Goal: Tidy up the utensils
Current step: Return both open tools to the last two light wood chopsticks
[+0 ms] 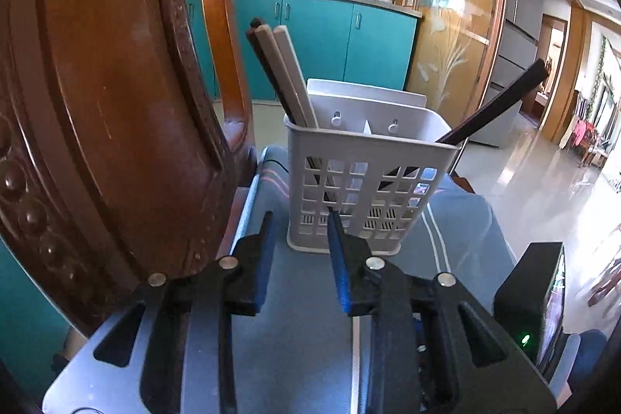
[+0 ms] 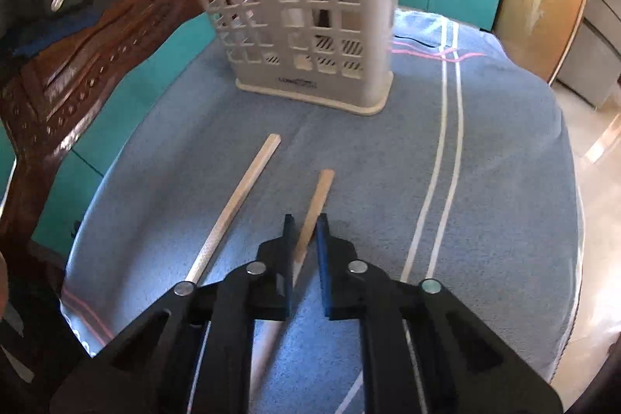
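meanwhile the right gripper [image 2: 304,226] hangs low over the blue towel [image 2: 388,158], its jaws a narrow gap apart astride one pale chopstick [image 2: 315,208], not visibly pinching it; a second chopstick [image 2: 236,200] lies just beside. the left gripper [image 1: 299,226] stands open and empty before the white caddy [image 1: 365,189] holding upright chopsticks [image 1: 283,72] near the towel's far edge.

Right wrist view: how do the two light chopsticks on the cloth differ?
The left chopstick lies clear of the right gripper; the right chopstick runs between its fingers. The left one looks paler, the right one more orange-tan. Both lie flat on the blue cloth, pointing toward the basket.
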The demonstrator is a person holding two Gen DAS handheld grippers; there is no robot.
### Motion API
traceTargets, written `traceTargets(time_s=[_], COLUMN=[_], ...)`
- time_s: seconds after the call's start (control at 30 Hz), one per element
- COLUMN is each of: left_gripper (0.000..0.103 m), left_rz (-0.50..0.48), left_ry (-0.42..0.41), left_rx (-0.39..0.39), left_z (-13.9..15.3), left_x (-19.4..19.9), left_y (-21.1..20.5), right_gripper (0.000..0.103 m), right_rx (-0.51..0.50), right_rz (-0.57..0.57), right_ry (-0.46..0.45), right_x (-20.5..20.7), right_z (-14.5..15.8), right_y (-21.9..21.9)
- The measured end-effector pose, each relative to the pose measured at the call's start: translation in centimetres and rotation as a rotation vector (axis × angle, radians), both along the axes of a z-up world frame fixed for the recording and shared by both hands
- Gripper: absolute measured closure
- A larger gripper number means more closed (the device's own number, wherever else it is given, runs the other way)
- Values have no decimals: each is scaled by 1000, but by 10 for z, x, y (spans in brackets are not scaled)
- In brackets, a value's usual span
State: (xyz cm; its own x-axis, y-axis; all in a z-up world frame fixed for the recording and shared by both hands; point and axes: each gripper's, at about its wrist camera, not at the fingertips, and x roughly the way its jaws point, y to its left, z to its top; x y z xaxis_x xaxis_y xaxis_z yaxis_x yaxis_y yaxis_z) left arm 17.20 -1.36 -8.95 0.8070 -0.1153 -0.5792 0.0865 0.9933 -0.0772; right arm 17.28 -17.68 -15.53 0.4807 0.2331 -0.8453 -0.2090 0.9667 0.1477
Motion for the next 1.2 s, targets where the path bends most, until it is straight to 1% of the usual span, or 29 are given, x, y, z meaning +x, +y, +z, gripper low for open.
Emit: traceTargets(time_s=[0.1, 0.27, 0.33, 0.43, 0.53, 0.73, 0.8, 0.87, 1.07, 1.2], left_gripper=[73, 70, 66, 64, 61, 56, 53, 51, 49, 48], left_rz=[-7, -18, -31, -56, -71, -81, -87, -94, -104, -104], left_ry=[11, 49, 86, 159, 209, 268, 283, 296, 325, 343], left_rx=[9, 35, 38, 37, 49, 98, 104, 109, 136, 130], left_z=[-4, -11, -19, -34, -47, -69, -76, -82, -98, -106], left_x=[2, 8, 11, 18, 21, 25, 24, 23, 23, 24], left_y=[-3, -12, -15, -24, -32, -45, -48, -51, -60, -61], right_gripper=[96, 96, 96, 96, 96, 84, 76, 72, 69, 60], right_rx=[-4, 34, 46, 51, 53, 75, 77, 76, 68, 62], right_rz=[-43, -102, -120, -146, -171, -219, -225, -229, -219, -215], right_ry=[-33, -41, -36, -27, -26, -29, -36, -39, -27, -32], right_x=[1, 6, 6, 9, 10, 10, 9, 8, 9, 9], right_z=[2, 6, 6, 3, 3, 7, 8, 7, 4, 3], right_y=[-13, -32, -38, -43, -51, -62, -64, -64, -60, -60])
